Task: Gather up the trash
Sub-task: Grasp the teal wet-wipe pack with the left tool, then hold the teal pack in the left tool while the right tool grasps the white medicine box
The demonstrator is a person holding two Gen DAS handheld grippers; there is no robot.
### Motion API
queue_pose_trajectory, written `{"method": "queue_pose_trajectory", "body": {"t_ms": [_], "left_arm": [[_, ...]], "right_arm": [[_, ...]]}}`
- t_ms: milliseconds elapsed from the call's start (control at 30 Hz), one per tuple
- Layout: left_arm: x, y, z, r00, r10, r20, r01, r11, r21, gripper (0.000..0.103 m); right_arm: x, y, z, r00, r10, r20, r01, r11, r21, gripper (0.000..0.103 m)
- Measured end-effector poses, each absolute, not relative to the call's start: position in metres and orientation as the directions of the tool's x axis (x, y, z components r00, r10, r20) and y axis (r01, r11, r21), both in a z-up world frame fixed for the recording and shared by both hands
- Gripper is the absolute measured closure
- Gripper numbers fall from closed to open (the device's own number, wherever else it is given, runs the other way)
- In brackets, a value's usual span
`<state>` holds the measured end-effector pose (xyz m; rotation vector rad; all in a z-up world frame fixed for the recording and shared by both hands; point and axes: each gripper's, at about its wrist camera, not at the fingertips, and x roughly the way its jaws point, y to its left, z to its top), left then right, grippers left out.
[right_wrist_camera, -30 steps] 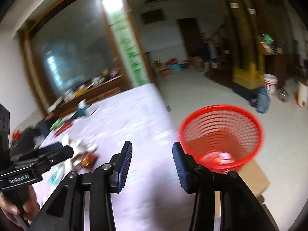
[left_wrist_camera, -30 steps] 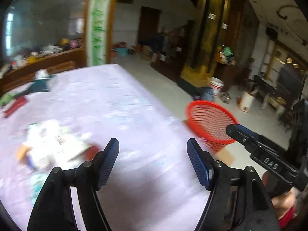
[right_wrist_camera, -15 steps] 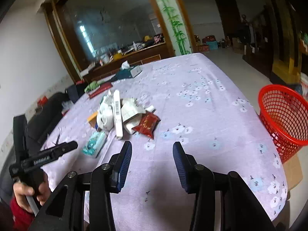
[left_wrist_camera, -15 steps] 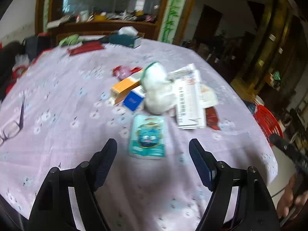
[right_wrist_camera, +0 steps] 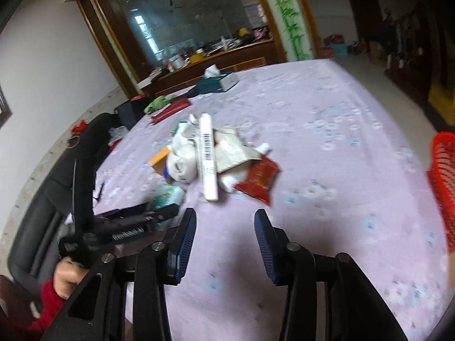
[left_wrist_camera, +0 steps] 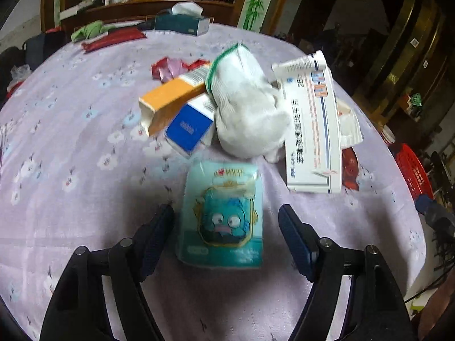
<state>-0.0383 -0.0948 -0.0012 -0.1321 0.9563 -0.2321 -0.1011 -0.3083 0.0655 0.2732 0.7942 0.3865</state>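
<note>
The left gripper [left_wrist_camera: 226, 221] hangs wide open over the teal packet [left_wrist_camera: 223, 216], which lies between its fingers on the lilac tablecloth [left_wrist_camera: 71, 147]. The right gripper [right_wrist_camera: 224, 228] gapes empty, the trash heap [right_wrist_camera: 210, 153] at its 12 o'clock and the red basket [right_wrist_camera: 443, 182] at 3 o'clock.

Daylight enters through the large glass pane [right_wrist_camera: 199, 25] at the far wall, leaving the room dim and its dark wooden corners murky. Both fisheye views bend straight lines hard toward black, vignetted rims. A soft shadow pools on the lilac flower-print worktop [left_wrist_camera: 71, 147] beneath the left hand-held gripper [left_wrist_camera: 226, 237], and another beneath the right hand-held gripper [right_wrist_camera: 224, 238]. Motion blur smears the teal cartoon-printed packet [left_wrist_camera: 223, 216] and the red mesh plastic basket [right_wrist_camera: 443, 182].
</note>
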Motion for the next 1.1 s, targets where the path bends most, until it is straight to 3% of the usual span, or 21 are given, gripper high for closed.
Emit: {"method": "queue_pose_trajectory", "body": {"t_ms": [100, 267, 433, 500, 567, 767, 1100], "left_arm": [[-0.038, -0.096, -0.003, 0.580, -0.207, -0.788, 0.136, 0.978, -0.157, 0.053], [-0.044, -0.087, -0.001, 0.598, -0.247, -0.762, 0.137, 0.969, -0.206, 0.062], [-0.055, -0.092, 0.009, 0.674, -0.200, -0.711, 0.132, 0.980, -0.151, 0.063], [-0.057, -0.094, 0.011, 0.687, -0.197, -0.700, 0.137, 0.980, -0.141, 0.063], [-0.057, -0.094, 0.011, 0.687, -0.203, -0.698, 0.144, 0.979, -0.142, 0.063], [-0.058, -0.093, 0.013, 0.696, -0.218, -0.684, 0.151, 0.976, -0.157, 0.063], [-0.061, -0.093, 0.015, 0.722, -0.199, -0.662, 0.132, 0.980, -0.151, 0.063]], "right_arm": [[-0.080, -0.292, 0.060, 0.612, 0.458, -0.644, -0.251, 0.885, 0.391, 0.059], [-0.051, -0.269, 0.049, 0.585, 0.462, -0.666, -0.247, 0.884, 0.396, 0.059], [-0.030, -0.256, 0.038, 0.595, 0.410, -0.691, -0.214, 0.910, 0.355, 0.065], [-0.025, -0.252, 0.032, 0.589, 0.407, -0.698, -0.211, 0.911, 0.354, 0.080], [-0.024, -0.249, 0.028, 0.586, 0.406, -0.701, -0.217, 0.912, 0.347, 0.085], [-0.052, -0.245, 0.038, 0.668, 0.376, -0.642, -0.245, 0.926, 0.287, 0.088], [-0.091, -0.256, 0.055, 0.723, 0.380, -0.577, -0.242, 0.922, 0.303, 0.088]]}}
